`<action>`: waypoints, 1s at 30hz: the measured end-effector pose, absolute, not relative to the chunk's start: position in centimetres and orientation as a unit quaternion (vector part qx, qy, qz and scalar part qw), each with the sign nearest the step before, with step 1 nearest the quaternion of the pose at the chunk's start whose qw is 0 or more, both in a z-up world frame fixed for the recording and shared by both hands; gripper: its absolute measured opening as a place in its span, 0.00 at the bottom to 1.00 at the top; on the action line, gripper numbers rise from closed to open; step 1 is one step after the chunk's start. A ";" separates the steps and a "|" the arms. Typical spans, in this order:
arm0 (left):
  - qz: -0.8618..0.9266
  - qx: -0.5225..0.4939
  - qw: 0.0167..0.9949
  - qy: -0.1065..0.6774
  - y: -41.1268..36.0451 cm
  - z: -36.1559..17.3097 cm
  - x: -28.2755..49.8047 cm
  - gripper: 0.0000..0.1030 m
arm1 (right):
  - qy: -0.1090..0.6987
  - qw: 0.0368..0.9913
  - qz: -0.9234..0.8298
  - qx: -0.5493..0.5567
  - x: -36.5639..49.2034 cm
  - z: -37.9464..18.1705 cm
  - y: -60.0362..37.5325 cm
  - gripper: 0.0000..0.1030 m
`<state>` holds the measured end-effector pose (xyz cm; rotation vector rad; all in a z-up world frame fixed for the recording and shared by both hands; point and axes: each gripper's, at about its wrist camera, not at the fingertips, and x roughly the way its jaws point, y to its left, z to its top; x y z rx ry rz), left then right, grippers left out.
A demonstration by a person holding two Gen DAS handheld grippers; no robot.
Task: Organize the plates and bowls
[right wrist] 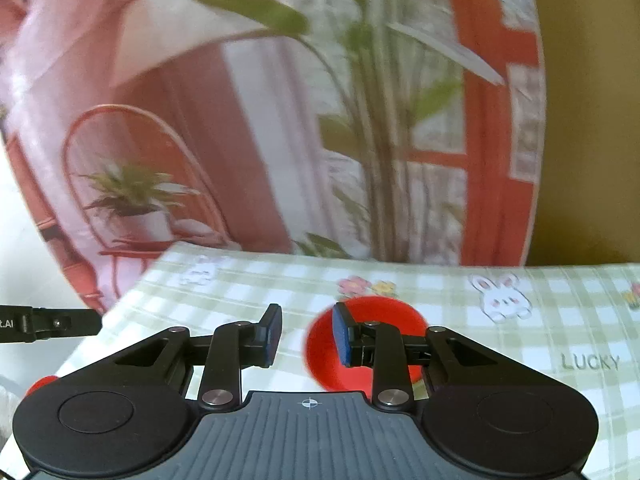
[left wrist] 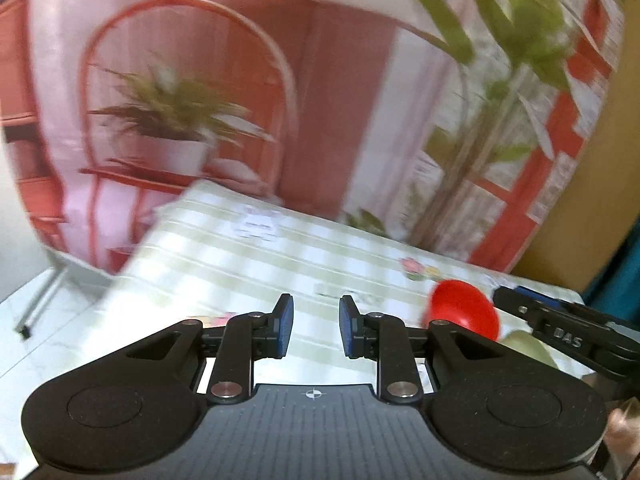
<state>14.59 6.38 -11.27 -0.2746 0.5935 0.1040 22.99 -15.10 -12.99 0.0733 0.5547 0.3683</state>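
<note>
Daylight shows between both pairs of jaws: the left gripper and the right gripper each stand parted by a narrow gap with nothing clamped, only the checked tablecloth visible past the blue pads.

Just beyond the right gripper's right-hand jaw, partly hidden behind that finger, a red bowl sits on the cloth; it is behind the pad, not between the two. From the left wrist view the same red bowl lies off to the right of the jaws, with the right gripper reaching in beside it and a pale green dish edge just beneath; whether that is a plate or a bowl I cannot tell. No other crockery is clear in either view.

Both pictures are smeared with motion. The risk, as I judge it, is a clash: the two grippers crowd the same bowl, and the narrow gap may be too slim for the rim, so a jaw could nudge the bowl across the smooth cloth instead of straddling it.
</note>
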 end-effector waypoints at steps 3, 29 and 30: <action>0.078 -0.151 0.944 0.284 8.6 -11.2 13.0 0.25 | 0.266 0.943 0.200 0.030 22.2 -12.4 -13.7 0.26; 0.207 -0.258 0.887 0.323 19.9 -19.7 6.6 0.30 | 0.329 0.869 0.364 -0.063 21.4 -15.1 1.5 0.25; 0.206 -0.259 0.886 0.325 19.9 -20.0 6.5 0.30 | 0.330 0.866 0.369 -0.071 21.3 -15.3 2.1 0.25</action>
